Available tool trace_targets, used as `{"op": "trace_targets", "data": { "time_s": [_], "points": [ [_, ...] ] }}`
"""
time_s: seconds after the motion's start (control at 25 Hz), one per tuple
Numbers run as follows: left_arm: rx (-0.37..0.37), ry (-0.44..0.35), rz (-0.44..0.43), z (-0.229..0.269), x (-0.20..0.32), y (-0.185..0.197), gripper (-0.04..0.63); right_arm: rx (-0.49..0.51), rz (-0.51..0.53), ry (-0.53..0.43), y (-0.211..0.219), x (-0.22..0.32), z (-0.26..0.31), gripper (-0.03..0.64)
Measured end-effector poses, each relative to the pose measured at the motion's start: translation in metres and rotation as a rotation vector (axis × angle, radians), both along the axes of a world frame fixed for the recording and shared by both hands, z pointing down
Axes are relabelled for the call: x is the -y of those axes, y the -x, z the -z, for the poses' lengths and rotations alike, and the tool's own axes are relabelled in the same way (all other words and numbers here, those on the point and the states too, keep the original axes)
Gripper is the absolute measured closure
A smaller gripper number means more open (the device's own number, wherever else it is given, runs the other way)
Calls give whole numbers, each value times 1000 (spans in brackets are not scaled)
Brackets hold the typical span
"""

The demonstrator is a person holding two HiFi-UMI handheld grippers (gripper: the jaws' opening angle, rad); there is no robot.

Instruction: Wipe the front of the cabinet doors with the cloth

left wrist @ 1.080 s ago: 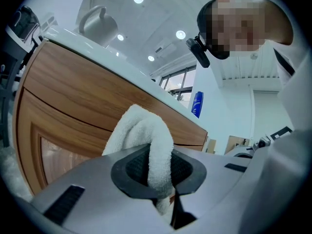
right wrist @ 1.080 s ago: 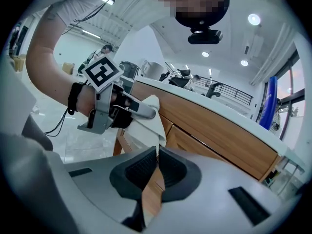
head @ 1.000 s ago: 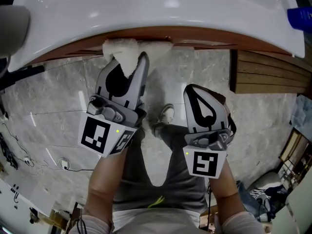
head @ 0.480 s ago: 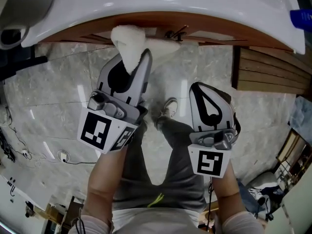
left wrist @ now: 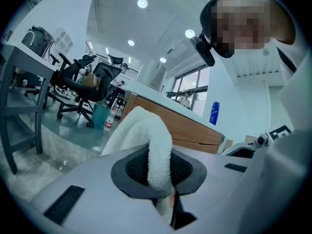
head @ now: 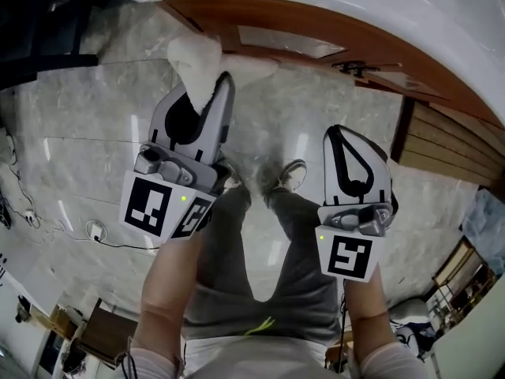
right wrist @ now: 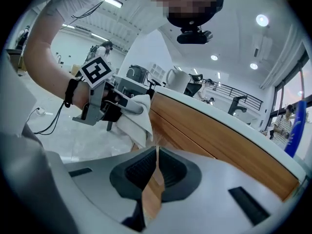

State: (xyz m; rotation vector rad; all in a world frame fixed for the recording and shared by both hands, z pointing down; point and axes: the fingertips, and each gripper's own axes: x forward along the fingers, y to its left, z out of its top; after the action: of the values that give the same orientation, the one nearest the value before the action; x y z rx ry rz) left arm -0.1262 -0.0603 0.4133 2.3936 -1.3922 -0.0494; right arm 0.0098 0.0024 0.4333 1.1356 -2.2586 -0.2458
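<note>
Under the curved white countertop [head: 371, 6], fronted by brown wooden cabinet doors [head: 331, 42]:

1. Left gripper [head: 207, 93], grey plastic, two-jaw, with a black-and-white marker cube. Jaws clamped on item 2, which fills the gap between the dark pads and loops up out of them.
2. White fluffy cloth [head: 193, 58], bunched and held at the left gripper's tip. It sits at the near end of the wooden front, just beside it; whether it touches the wood cannot be told. In the right gripper view it hangs down from the jaws [right wrist: 139, 121].
3. Right gripper [head: 347, 136], same make. Jaws brought together with only a thin slit between the pads and nothing in them. It is held well back from the doors, apart from the cloth.
4. Pale grey marble-look floor [head: 87, 140].
5. Person's grey trousers [head: 260, 267] and one light shoe [head: 292, 172].
6. Blue bottle [left wrist: 213, 113], upright on the countertop.
</note>
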Motion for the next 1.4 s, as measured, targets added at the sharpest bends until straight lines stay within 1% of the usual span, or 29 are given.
{"op": "trace_targets", "data": {
  "time_s": [0.12, 0.2, 0.52, 0.76, 1.16, 1.4],
  "points": [
    [6, 3, 25, -12, 4, 21, 537, -4, 18, -3, 18, 5, -7, 572],
    [13, 5, 38, -22, 10, 28, 537, -12, 28, -12, 22, 10, -12, 572],
    [42, -6, 33, -65, 37, 32, 537, -41, 8, -51, 7, 28, -42, 572],
    [40, 1, 6, -85, 40, 0, 537, -54, -47, -50, -30, 30, -62, 572],
    [27, -19, -43, -76, 39, -35, 537, -44, -79, -60, -54, 24, -62, 572],
    [34, -23, -74, -73, 39, -62, 538, -35, -99, -57, -72, 17, -62, 572]
  ]
}}
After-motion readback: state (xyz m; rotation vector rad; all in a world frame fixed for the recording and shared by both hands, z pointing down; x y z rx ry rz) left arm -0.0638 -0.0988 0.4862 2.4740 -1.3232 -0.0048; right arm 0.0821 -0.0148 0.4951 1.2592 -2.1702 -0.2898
